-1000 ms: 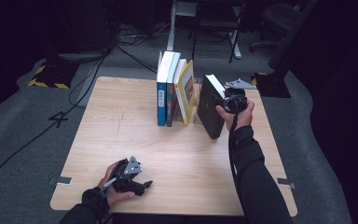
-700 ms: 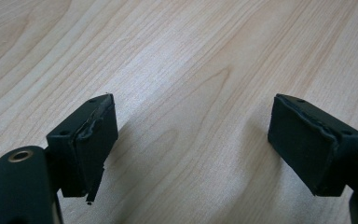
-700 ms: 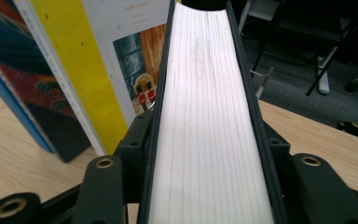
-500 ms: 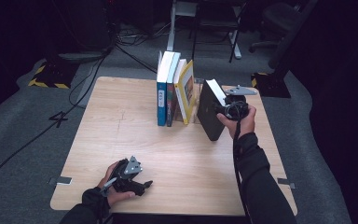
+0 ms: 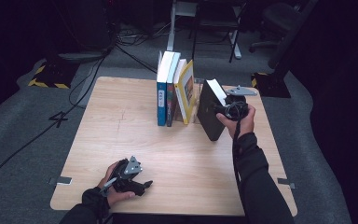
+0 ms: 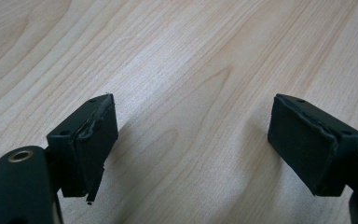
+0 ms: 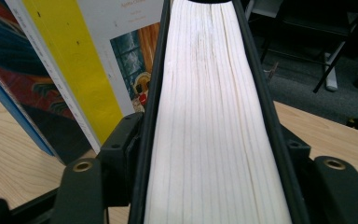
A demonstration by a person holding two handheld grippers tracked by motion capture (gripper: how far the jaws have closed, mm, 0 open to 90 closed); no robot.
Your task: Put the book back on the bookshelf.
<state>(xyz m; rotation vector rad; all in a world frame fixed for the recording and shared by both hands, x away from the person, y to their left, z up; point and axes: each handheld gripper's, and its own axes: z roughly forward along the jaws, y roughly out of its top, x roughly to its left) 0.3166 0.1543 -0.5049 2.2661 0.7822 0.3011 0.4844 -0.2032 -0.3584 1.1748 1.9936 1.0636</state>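
At the near table (image 5: 177, 154) edge, the left gripper (image 5: 142, 185) is held low in a curled hand, its jaws spread wide over bare wood with nothing between them. Farther away, the right forearm is stretched forward from the bottom edge, and the right gripper (image 5: 221, 109) is raised at the black book (image 5: 209, 114). Its jaws have just been opening, and the book's page edge (image 7: 214, 116) is seen between them; whether the pads press on the covers cannot be told. The black book is tilted, just beside the yellow book (image 5: 186, 91) in the upright row.
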